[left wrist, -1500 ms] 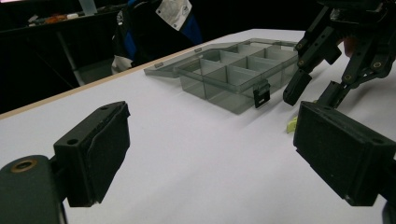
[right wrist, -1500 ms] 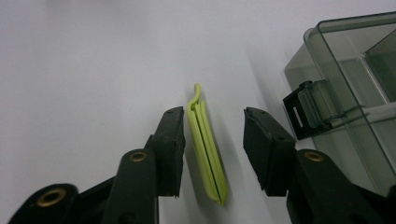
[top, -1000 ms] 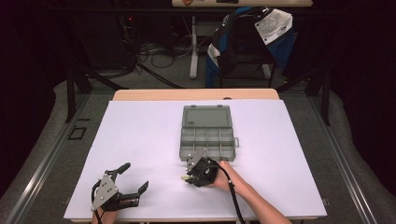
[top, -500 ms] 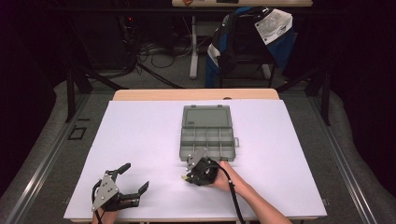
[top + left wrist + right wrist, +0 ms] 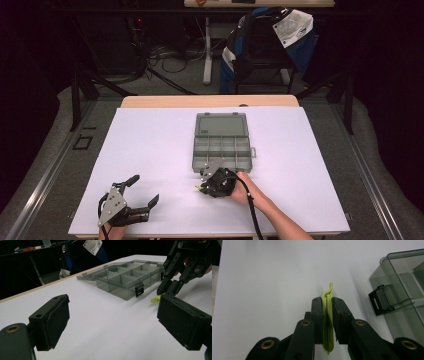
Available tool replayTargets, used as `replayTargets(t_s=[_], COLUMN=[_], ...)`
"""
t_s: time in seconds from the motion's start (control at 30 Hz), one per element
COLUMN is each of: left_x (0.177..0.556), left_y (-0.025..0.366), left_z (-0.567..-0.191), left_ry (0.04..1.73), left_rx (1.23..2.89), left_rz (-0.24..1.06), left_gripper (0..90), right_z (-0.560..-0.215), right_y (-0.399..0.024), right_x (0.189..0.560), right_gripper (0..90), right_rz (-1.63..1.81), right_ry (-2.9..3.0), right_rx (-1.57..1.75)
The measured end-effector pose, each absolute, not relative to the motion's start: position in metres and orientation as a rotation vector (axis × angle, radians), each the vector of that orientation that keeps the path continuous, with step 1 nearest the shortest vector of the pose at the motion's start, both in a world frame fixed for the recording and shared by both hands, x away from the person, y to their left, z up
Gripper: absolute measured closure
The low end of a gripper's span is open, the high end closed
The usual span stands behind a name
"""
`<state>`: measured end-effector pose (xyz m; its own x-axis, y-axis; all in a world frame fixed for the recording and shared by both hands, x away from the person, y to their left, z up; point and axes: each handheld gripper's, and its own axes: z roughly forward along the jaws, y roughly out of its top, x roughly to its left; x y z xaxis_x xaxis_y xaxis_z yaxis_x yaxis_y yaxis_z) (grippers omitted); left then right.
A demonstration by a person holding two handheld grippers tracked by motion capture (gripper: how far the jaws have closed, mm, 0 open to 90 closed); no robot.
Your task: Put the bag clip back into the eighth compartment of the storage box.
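My left hand-held gripper (image 5: 141,191) sits at about 7 o'clock on the white surface (image 5: 150,145), jaws spread wide, nothing between them, apart from everything else. In the left gripper view its two black pads (image 5: 51,321) frame bare surface, with the box at 1 o'clock ahead. My right hand-held gripper (image 5: 202,186) is near 6 o'clock of the surface, just beside the front edge of the grey compartment box (image 5: 222,150), pointing toward 9 o'clock. Its jaws are closed tight on a thin yellow-green plastic piece (image 5: 328,315), held on edge, tip sticking out past the pads. The piece (image 5: 156,299) is low over the surface; cannot tell if touching. Box lid (image 5: 220,124) is open, lying flat at 12 o'clock behind the tray, black latch (image 5: 378,303) on the front wall.
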<state>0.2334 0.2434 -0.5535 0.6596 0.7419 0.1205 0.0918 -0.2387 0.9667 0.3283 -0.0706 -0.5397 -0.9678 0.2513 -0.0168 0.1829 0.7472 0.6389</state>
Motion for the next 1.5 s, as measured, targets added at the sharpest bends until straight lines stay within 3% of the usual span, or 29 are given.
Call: replayTargets(t_s=[1.5], left_x=[0.234], left_y=[0.244], left_z=[-0.554], left_ry=[0.685], left_rx=[1.727], left_rz=[0.701], left_gripper=[10.8], right_z=[-0.518], right_y=[-0.105], right_x=[0.324], right_gripper=[80.3], right_rz=[1.068], right_ry=[2.747], right_rx=[0.425])
